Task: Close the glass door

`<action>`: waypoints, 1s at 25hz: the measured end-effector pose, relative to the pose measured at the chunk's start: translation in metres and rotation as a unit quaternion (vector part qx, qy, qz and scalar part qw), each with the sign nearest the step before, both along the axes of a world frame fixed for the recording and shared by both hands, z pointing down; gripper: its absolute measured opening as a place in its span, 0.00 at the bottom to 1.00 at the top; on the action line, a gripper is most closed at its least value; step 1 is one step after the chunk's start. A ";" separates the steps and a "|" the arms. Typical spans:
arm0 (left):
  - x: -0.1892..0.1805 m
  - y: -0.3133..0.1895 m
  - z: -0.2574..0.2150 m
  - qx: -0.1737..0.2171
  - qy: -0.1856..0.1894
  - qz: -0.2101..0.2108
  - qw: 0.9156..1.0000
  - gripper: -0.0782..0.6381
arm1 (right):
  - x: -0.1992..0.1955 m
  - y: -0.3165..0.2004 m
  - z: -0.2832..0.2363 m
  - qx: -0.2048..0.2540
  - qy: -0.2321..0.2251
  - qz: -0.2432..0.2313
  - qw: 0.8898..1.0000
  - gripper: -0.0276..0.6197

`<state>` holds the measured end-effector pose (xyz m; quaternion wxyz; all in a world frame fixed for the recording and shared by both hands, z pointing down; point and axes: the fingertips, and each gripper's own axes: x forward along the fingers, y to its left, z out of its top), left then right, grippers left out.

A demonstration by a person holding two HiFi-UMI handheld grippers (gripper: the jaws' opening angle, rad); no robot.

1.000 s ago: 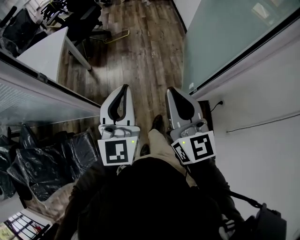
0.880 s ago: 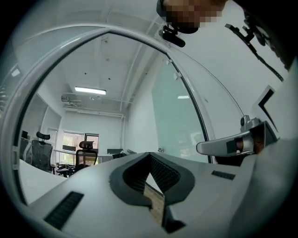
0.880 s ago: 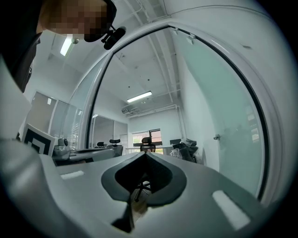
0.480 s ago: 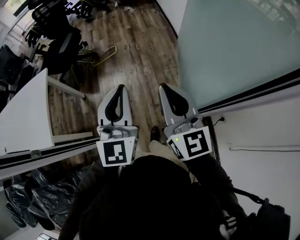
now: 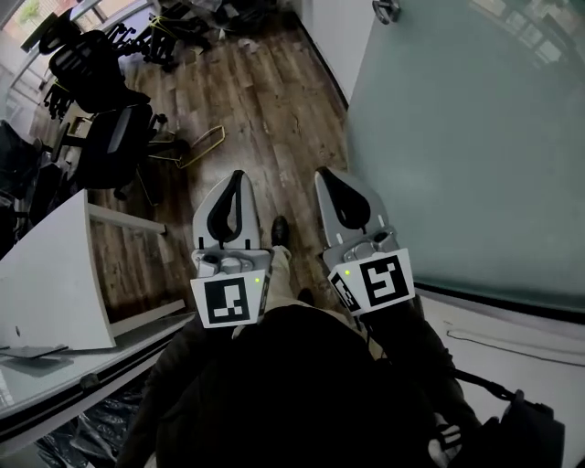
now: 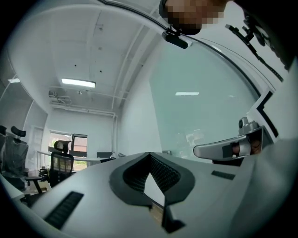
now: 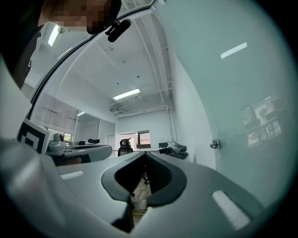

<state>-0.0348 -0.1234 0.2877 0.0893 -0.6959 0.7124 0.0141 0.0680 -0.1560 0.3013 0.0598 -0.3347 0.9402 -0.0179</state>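
The frosted glass door [image 5: 457, 137] fills the right side of the head view, with a small metal fitting [image 5: 386, 9] near its top edge. In the right gripper view the same glass [image 7: 242, 93] stands to the right, bearing a metal knob [image 7: 214, 145]. My left gripper [image 5: 239, 174] and right gripper [image 5: 324, 174] are held side by side at waist height over the wooden floor, left of the door and not touching it. Both are shut on nothing. In the left gripper view, the left gripper [image 6: 150, 155] faces the glass [image 6: 200, 116].
A wooden floor [image 5: 256, 110] runs ahead. Black office chairs [image 5: 101, 137] stand at the far left, and a white desk [image 5: 55, 283] is close on the left. A white wall [image 5: 338, 27] meets the door ahead. A cable [image 5: 512, 343] runs along the floor at the right.
The view has moved forward and turned: the glass door now covers more of the right side, and the desk and dark frame have slid down and left. Both grippers stay shut, side by side.
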 end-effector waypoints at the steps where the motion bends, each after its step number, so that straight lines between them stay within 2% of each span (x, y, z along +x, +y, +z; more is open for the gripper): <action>1: -0.005 -0.021 0.006 -0.007 0.000 0.005 1.000 0.10 | -0.005 -0.020 0.004 -0.002 0.001 0.003 1.000 0.05; 10: -0.089 -0.227 0.028 -0.032 0.003 0.040 0.999 0.10 | -0.093 -0.218 0.023 -0.017 0.015 0.025 0.999 0.05; 14: -0.110 -0.309 0.027 -0.039 0.007 0.062 0.997 0.10 | -0.109 -0.294 0.017 -0.016 0.025 0.050 0.998 0.05; 20: -0.102 -0.380 0.025 -0.035 0.017 0.109 0.993 0.10 | -0.098 -0.358 -0.004 0.001 0.030 0.098 0.995 0.05; 25: -0.071 -0.449 0.039 -0.040 0.011 0.142 0.989 0.10 | -0.068 -0.416 0.007 0.008 0.033 0.128 0.991 0.05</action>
